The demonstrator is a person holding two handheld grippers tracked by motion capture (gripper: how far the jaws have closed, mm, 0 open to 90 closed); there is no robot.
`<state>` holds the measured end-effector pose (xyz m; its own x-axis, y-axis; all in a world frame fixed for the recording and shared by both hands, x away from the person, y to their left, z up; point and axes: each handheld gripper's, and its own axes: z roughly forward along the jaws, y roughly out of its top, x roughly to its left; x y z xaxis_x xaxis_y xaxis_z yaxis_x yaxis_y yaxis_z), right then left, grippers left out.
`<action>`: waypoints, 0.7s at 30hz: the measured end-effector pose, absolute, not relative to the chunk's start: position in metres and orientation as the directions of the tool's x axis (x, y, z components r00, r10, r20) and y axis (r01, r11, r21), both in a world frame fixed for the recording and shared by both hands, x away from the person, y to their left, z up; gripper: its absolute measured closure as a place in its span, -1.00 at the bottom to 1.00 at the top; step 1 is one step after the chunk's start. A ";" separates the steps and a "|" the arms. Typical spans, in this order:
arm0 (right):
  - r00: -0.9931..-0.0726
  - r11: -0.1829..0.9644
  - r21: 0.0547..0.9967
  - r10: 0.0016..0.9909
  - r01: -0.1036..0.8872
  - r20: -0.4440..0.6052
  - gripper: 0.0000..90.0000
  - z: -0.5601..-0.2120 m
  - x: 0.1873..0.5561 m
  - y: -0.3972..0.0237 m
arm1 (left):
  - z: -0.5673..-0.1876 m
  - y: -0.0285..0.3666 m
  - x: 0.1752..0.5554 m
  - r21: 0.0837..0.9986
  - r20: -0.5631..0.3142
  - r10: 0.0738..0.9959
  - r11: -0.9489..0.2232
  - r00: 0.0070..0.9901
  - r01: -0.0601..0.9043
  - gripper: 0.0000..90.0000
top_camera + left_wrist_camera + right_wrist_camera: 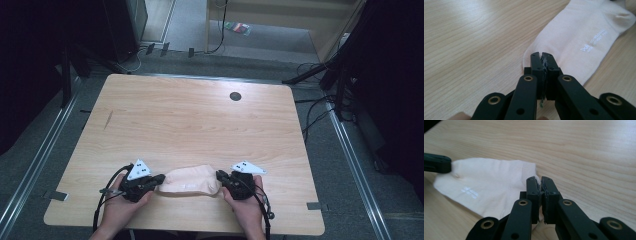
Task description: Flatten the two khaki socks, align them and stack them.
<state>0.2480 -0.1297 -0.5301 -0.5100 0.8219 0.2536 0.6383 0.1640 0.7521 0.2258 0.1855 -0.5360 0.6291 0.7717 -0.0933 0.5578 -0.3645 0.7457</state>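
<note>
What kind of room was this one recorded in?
Probably a lab or recording room, not a home. A bare wooden table with a cable hole stands on grey carpet, metal rails run along the floor on both sides, and loose cables trail beside dark stands. On the table lies one pale sock.

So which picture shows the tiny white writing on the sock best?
The left gripper view: the sock lies close and its white print is sharpest there, though too small to read. The right gripper view shows it as a faint blur. In the high view it's only a speck.
</note>
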 end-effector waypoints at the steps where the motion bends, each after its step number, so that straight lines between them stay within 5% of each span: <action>1: -0.509 0.168 0.750 0.824 0.639 0.250 0.91 -0.532 0.249 -0.129 | -0.537 0.185 0.226 0.743 -0.086 0.772 -0.372 0.630 0.557 1.00; 5: -0.509 0.187 0.739 0.828 0.647 0.235 0.86 -0.538 0.251 -0.127 | -0.539 0.185 0.227 0.744 -0.084 0.777 -0.367 0.624 0.558 0.81; 6: -0.492 0.163 0.745 0.835 0.647 0.246 0.55 -0.537 0.251 -0.128 | -0.538 0.187 0.227 0.759 -0.096 0.797 -0.329 0.596 0.561 0.61; 8: -0.475 0.121 0.770 0.843 0.626 0.254 0.45 -0.532 0.249 -0.130 | -0.533 0.191 0.225 0.786 -0.134 0.800 -0.273 0.585 0.554 0.47; 13: -0.503 0.084 0.796 0.813 0.599 0.292 0.73 -0.522 0.238 -0.130 | -0.528 0.189 0.220 0.816 -0.166 0.737 -0.270 0.656 0.511 0.67; 17: -0.558 0.233 0.740 0.799 0.631 0.225 0.84 -0.539 0.237 -0.106 | -0.545 0.175 0.223 0.753 -0.153 0.717 -0.360 0.680 0.550 0.45; 21: -0.532 0.228 0.726 0.818 0.649 0.219 0.87 -0.547 0.240 -0.107 | -0.549 0.173 0.222 0.753 -0.117 0.725 -0.382 0.679 0.537 0.37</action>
<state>0.2399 -0.1069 -0.5470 -0.5316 0.8182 0.2189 0.6491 0.2276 0.7258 0.2221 0.1727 -0.5485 0.6791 0.7247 -0.1167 0.5365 -0.3815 0.7527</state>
